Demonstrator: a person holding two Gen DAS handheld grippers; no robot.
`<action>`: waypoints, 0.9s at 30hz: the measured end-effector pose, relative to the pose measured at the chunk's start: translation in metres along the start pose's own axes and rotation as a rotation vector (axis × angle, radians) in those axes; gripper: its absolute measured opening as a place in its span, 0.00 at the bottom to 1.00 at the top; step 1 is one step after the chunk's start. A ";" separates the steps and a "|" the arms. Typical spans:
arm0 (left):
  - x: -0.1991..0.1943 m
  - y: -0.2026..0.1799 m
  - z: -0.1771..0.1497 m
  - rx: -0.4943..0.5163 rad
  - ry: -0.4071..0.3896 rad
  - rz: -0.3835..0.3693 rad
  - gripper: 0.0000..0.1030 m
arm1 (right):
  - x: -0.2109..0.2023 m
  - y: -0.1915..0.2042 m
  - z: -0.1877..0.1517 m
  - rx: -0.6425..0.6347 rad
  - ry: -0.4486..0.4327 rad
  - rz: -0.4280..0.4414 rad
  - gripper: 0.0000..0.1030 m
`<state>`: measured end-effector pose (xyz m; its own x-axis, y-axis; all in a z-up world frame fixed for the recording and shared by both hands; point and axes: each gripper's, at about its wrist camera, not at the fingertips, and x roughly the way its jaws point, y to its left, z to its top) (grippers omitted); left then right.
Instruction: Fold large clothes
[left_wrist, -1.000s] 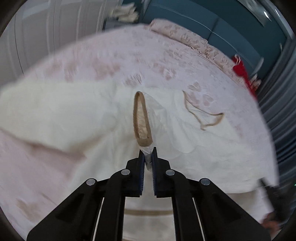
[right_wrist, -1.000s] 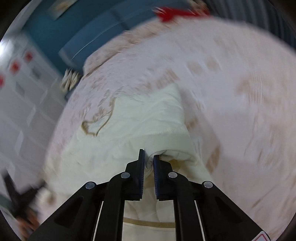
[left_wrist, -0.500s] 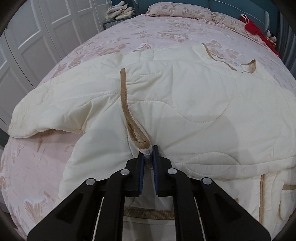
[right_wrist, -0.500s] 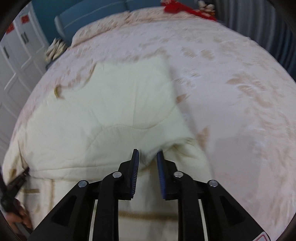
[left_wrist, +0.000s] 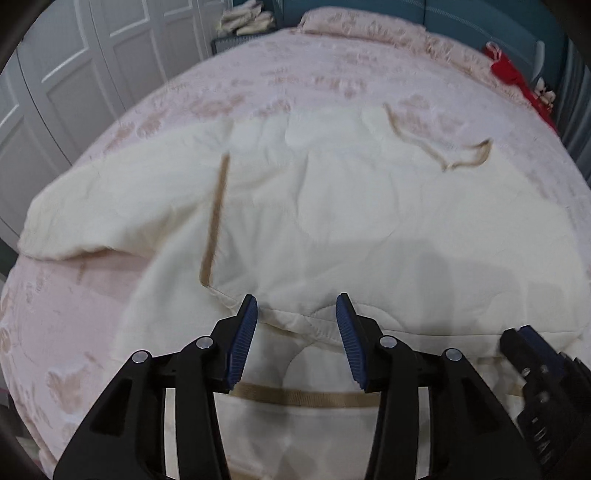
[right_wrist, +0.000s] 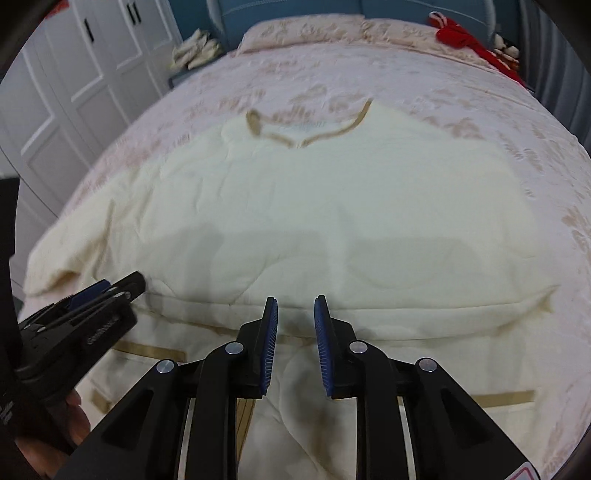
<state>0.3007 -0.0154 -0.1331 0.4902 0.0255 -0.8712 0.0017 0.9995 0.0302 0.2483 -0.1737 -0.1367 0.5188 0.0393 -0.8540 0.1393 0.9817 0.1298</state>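
Jacket (left_wrist: 332, 221) lies folded crosswise on the bed (right_wrist: 443, 74), its fold edge just ahead of both empty hand-held grippers, left (left_wrist: 295, 314) opening, right (right_wrist: 295, 314) slightly parted.

Garment spread on the bed, both tools at its near edge

You have the garment (right_wrist: 332, 206) lying on the bed (right_wrist: 461, 74), its neckline (right_wrist: 306, 136) on the far side toward the pillow (right_wrist: 314, 29). Your right tool (right_wrist: 295, 306) hangs over the garment's near folded edge, and your left tool (left_wrist: 295, 306) sits to the left of it over that same edge, jaws opening with nothing between them. The wardrobe (right_wrist: 66, 92) stands left of the bed.
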 end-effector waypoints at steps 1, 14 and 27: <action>0.008 -0.001 -0.003 -0.002 0.007 0.007 0.42 | 0.009 0.002 -0.003 -0.006 0.016 -0.010 0.18; 0.002 0.015 -0.026 -0.062 -0.102 -0.079 0.52 | 0.029 0.012 -0.032 -0.084 -0.087 -0.099 0.18; -0.005 0.409 -0.014 -0.845 -0.117 0.033 0.80 | -0.059 0.019 -0.078 -0.029 -0.037 -0.019 0.38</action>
<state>0.2863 0.3936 -0.1233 0.5658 0.0996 -0.8185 -0.6419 0.6763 -0.3614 0.1548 -0.1428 -0.1231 0.5468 0.0143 -0.8371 0.1251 0.9872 0.0986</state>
